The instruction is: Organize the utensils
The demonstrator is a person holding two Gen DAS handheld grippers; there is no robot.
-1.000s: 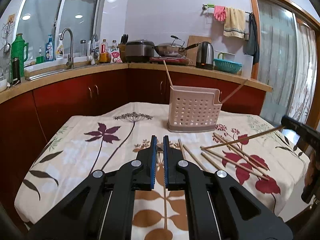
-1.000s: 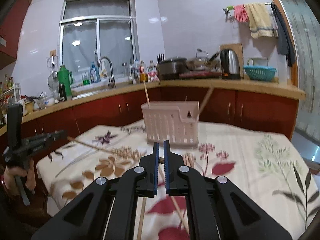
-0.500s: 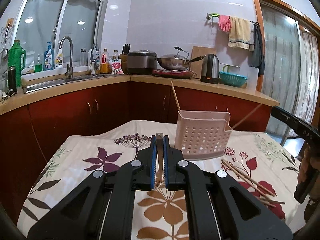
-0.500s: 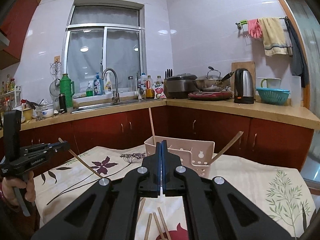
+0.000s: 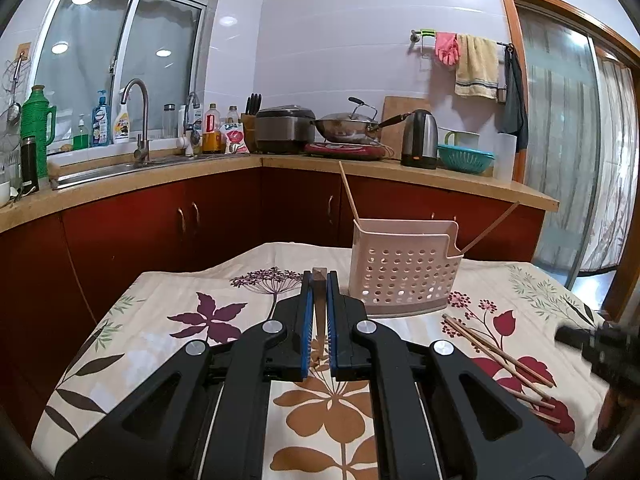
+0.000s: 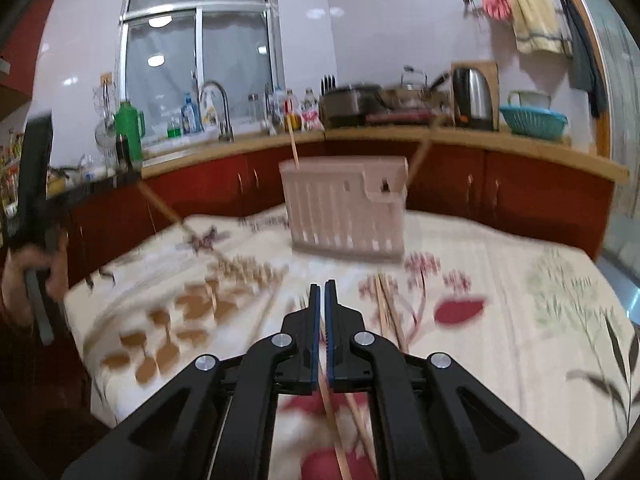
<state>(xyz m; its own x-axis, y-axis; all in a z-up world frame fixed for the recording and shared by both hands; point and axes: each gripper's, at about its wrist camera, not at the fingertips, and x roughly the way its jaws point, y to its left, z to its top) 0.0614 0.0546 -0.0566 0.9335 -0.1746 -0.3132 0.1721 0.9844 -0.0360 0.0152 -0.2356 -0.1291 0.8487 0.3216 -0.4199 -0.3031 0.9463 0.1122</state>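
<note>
Left hand-held gripper (image 5: 319, 300): jaws narrow, clamped on one chopstick (image 5: 319, 280), its butt end showing between the pads. In the right wrist view the stick juts forward from it, so likely carried for the holder. Right hand-held gripper (image 6: 321, 294): jaws closed; a stick runs under them, but motion blur means I can't tell if it's gripped. Pink perforated utensil holder (image 5: 404, 268) stands at 1 o'clock of the left gripper, two sticks leaning in it already. Loose chopsticks (image 5: 500, 354) lie at 3 o'clock on the desk (image 5: 168, 312), floral cloth over it. Beyond: red cabinets, sink, kettle, wok, towels.
</note>
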